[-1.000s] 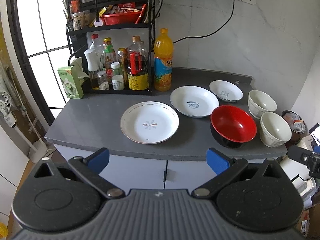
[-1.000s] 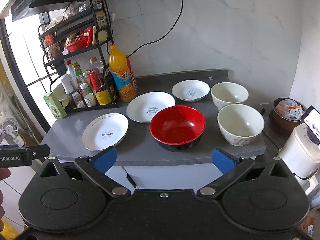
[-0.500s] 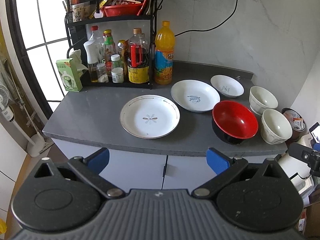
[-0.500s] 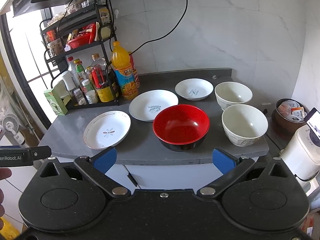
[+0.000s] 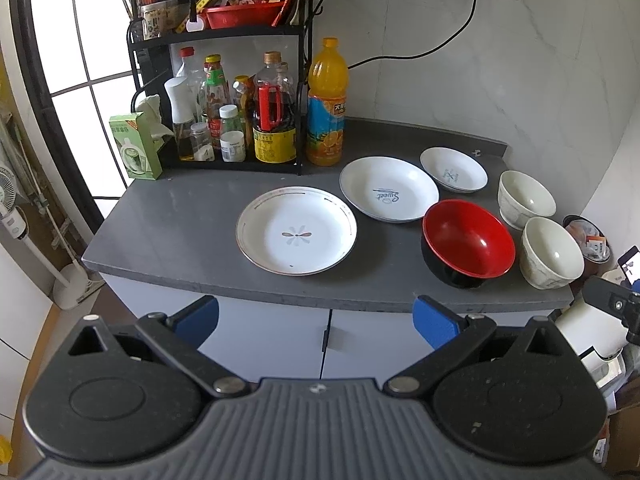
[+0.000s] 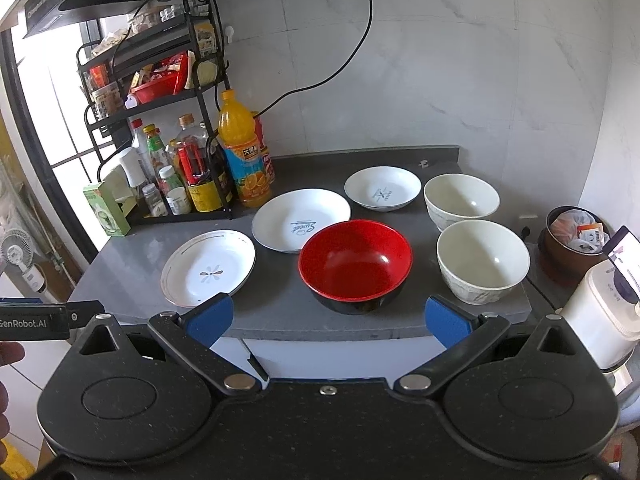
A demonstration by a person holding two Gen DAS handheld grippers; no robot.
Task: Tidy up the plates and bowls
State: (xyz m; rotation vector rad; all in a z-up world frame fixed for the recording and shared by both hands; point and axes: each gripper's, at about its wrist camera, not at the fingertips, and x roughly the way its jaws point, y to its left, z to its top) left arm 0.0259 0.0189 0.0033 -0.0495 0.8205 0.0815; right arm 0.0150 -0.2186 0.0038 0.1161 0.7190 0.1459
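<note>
From your left wrist camera, your left gripper [image 5: 316,317] hangs in front of the worktop [image 5: 168,224], jaws spread wide with nothing between them. The patterned plate [image 5: 296,230] lies near the front edge, about midway along. Behind it to the right sits the lettered plate [image 5: 389,194], and the small dish [image 5: 453,169] is by the back edge. The red bowl [image 5: 468,242] stands near the front edge, right of the patterned plate. Two white bowls occupy the right end: the far white bowl [image 5: 526,198] and the near white bowl [image 5: 552,252], close together. The orange bottle [image 5: 327,104] stands at the back beside the rack [image 5: 224,92].

From your right wrist camera, your right gripper [image 6: 327,317] is likewise spread apart and empty, just short of the front edge, facing the red bowl [image 6: 355,264]. The near white bowl [image 6: 483,260] sits at the front right corner, with the far white bowl [image 6: 461,200] behind it. The lettered plate [image 6: 301,219] almost touches the red bowl's rim; whether they meet you cannot tell.
</note>
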